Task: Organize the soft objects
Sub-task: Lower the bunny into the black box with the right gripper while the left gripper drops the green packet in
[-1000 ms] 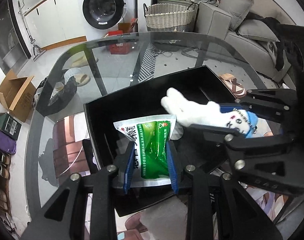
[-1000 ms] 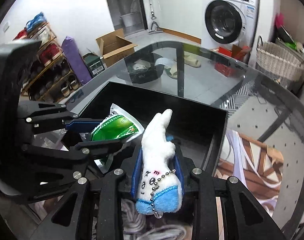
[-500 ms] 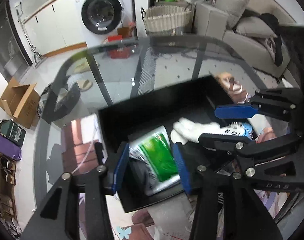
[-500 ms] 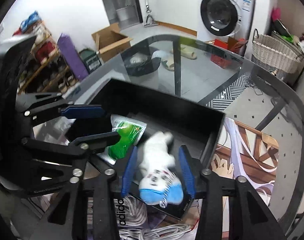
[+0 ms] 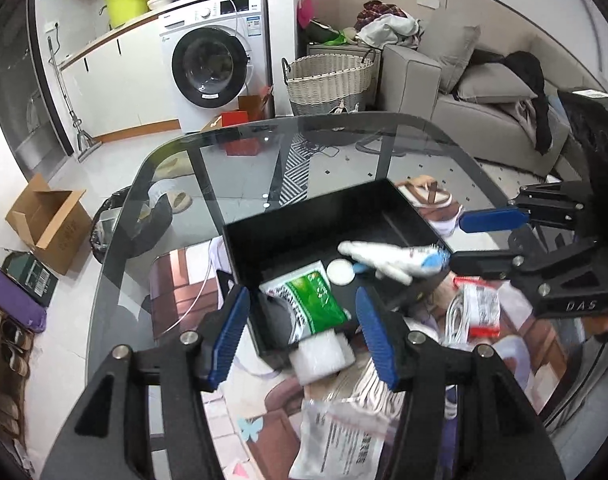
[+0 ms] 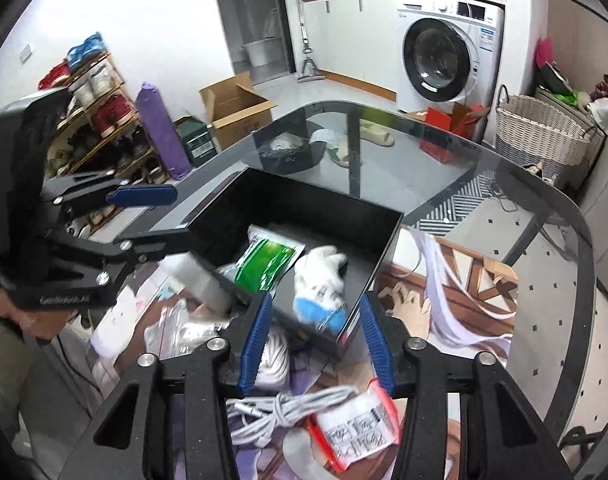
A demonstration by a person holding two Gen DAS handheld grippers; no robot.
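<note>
Lying inside the black box (image 6: 264, 196), green packet (image 6: 266, 264) and plush toy (image 6: 322, 284) sat free; left tool (image 5: 302, 332), just opening, and right tool (image 6: 316, 344), just closing, gaped empty above cluttered desk (image 6: 524, 248).

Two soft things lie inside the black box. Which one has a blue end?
The white plush toy, on the box's right side. The other is a flat green and white packet.

Both views are taken from above the glass table (image 5: 344, 140), angled steeply down along blue-padded fingers towards the black box (image 5: 304, 228). The left wrist view is placed near the box's near-left corner and is turned towards the washing machine (image 5: 220, 68) and sofa (image 5: 484, 112) beyond it. The right wrist view is set at the box's near-right corner, facing the shoe rack (image 6: 96, 120) and the washing machine. The box, table and washing machine are shared by both.
</note>
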